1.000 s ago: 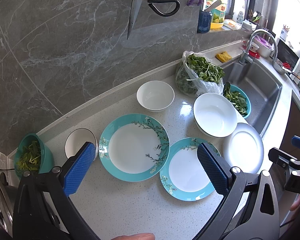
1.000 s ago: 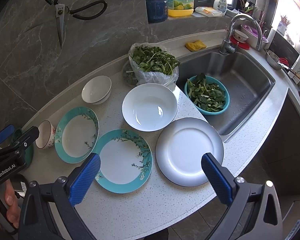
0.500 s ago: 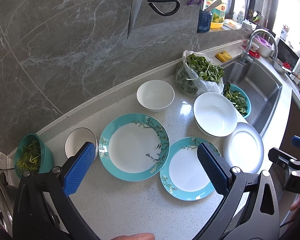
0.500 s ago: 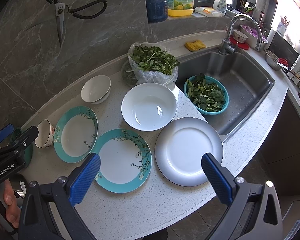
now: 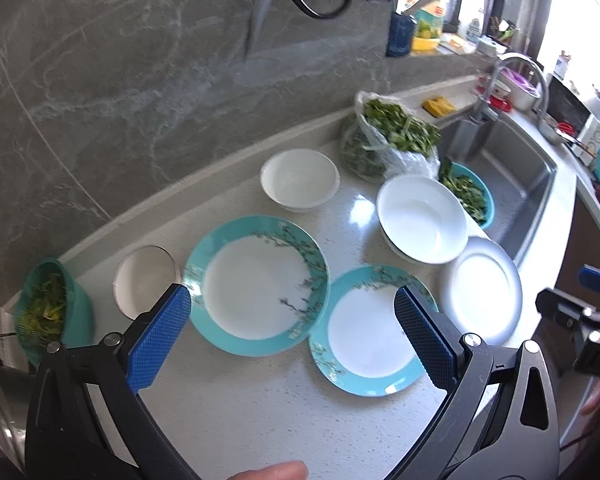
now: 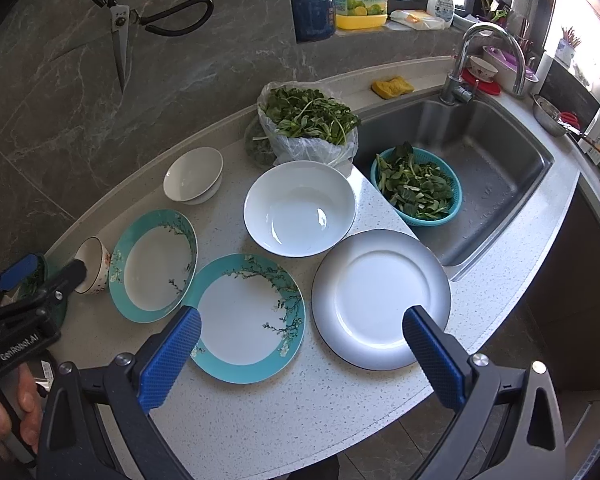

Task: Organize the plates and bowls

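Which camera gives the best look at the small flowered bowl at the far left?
The right wrist view: the small flowered bowl shows its painted side there, though the left gripper partly covers it. The left wrist view shows only its blurred white inside.

Left gripper [image 5: 292, 320] hovers above the table [image 5: 260, 412], jaws wide apart, nothing between the blue pads. Right gripper [image 6: 300, 340] also above the table, nearer the sink side, jaws wide apart and empty. A hand [image 6: 8, 416] grips the left gripper's handle, fingers wrapped round it. A fingertip [image 5: 272, 472] shows at the near table edge.
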A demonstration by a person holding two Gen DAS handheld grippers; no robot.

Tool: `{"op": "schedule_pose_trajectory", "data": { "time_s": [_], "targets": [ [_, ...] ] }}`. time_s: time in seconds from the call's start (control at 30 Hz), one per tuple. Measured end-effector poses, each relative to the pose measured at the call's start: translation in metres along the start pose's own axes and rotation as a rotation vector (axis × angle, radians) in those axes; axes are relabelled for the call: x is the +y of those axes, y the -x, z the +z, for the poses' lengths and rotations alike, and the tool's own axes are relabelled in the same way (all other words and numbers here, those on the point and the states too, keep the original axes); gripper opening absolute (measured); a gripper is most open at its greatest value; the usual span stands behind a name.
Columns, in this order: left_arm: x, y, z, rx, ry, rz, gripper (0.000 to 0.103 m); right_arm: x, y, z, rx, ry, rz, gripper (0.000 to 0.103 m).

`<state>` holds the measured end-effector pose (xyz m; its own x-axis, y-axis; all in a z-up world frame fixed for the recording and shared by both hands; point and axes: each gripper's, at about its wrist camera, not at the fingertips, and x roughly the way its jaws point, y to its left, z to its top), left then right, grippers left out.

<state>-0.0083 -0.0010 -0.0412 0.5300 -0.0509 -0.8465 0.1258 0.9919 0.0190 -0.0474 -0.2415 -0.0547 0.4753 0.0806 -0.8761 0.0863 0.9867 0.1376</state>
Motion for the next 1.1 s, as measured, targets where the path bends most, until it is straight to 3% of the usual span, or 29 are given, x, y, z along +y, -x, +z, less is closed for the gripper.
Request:
{"op": "schedule_pose_trajectory", "data": {
  "time_s": [0.3,0.43,0.5,0.57,0.63,0.67,0.77,0.87,0.97,1.1],
  "targets": [
    [-0.035,-0.056,-0.078,0.094,-0.009,-0.162,0.102,-0.08,-0.021,-0.042,-0.061,-0.007,0.116,0.102],
    [-0.061,-0.074,-0.103,0.085,0.057,-0.245,0.101,-0.135,-0.056,-0.041,-0.019,-0.023,0.258,0.087],
    [-0.074,-0.077,-0.109,0.042,0.092,-0.293,0.096,-0.159,-0.077,-0.031,0.009,-0.014,0.33,0.086],
    [-0.09,-0.086,-0.115,0.006,0.14,-0.335,0.08,-0.182,-0.098,-0.018,0.038,0.011,0.422,0.085],
    [-0.111,-0.098,-0.118,0.035,0.195,-0.294,0.067,-0.205,-0.12,0.0,0.074,0.063,0.518,0.084],
    [-0.12,-0.104,-0.122,0.047,0.218,-0.269,0.056,-0.214,-0.13,0.009,0.093,0.094,0.55,0.078],
    [-0.149,-0.118,-0.141,0.12,0.348,-0.216,0.038,-0.24,-0.158,0.032,0.173,0.135,0.602,0.062],
    [-0.178,-0.116,-0.147,0.118,0.407,-0.229,0.033,-0.259,-0.18,0.046,0.244,0.147,0.678,0.052],
    [-0.2,-0.111,-0.147,0.091,0.449,-0.304,0.033,-0.264,-0.197,0.054,0.306,0.176,0.769,0.052],
    [-0.224,-0.125,-0.146,0.142,0.474,-0.305,0.033,-0.262,-0.213,0.062,0.36,0.196,0.868,0.051]
  ]
}}
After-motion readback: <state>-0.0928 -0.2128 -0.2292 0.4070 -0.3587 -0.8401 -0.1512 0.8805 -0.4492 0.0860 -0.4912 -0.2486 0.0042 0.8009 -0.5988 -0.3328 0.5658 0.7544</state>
